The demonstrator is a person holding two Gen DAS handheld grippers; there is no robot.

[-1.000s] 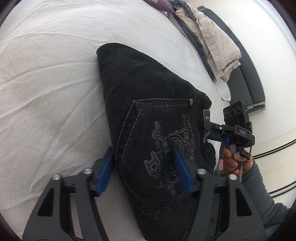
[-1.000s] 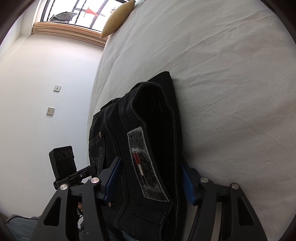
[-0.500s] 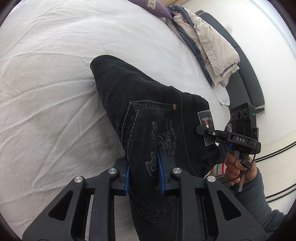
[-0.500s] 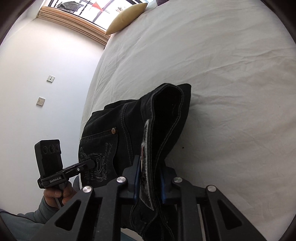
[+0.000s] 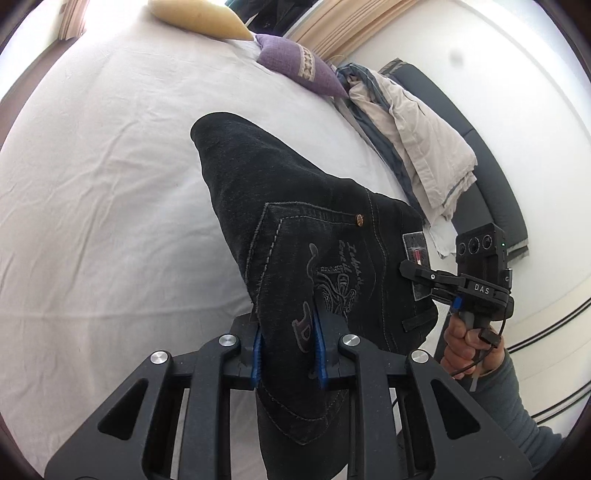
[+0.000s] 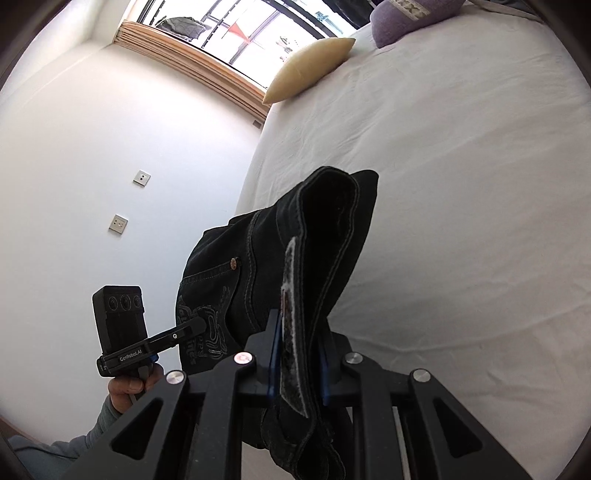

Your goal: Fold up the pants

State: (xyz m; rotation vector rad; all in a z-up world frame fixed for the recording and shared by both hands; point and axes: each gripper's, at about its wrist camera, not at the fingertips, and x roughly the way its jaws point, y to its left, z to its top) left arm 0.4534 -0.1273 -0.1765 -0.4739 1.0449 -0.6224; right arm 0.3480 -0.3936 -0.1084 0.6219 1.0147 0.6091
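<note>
Folded black jeans with an embroidered back pocket hang lifted above the white bed. My left gripper is shut on the pocket side of the waist end, its blue pads pressing the denim. My right gripper is shut on the waistband edge by the grey label patch. In the left wrist view the right gripper shows at the label patch, held by a hand. In the right wrist view the left gripper is at the pocket of the jeans.
A purple cushion and a cream pillow lie at the bed's far end. Folded beige and grey clothes sit on a dark bench beside the bed. A white wall with sockets and a window lie to the left.
Both grippers went from open around the jeans' near end to shut on it, then lifted it off the bed; the jeans now hang raised and the far pillows have come into view.
</note>
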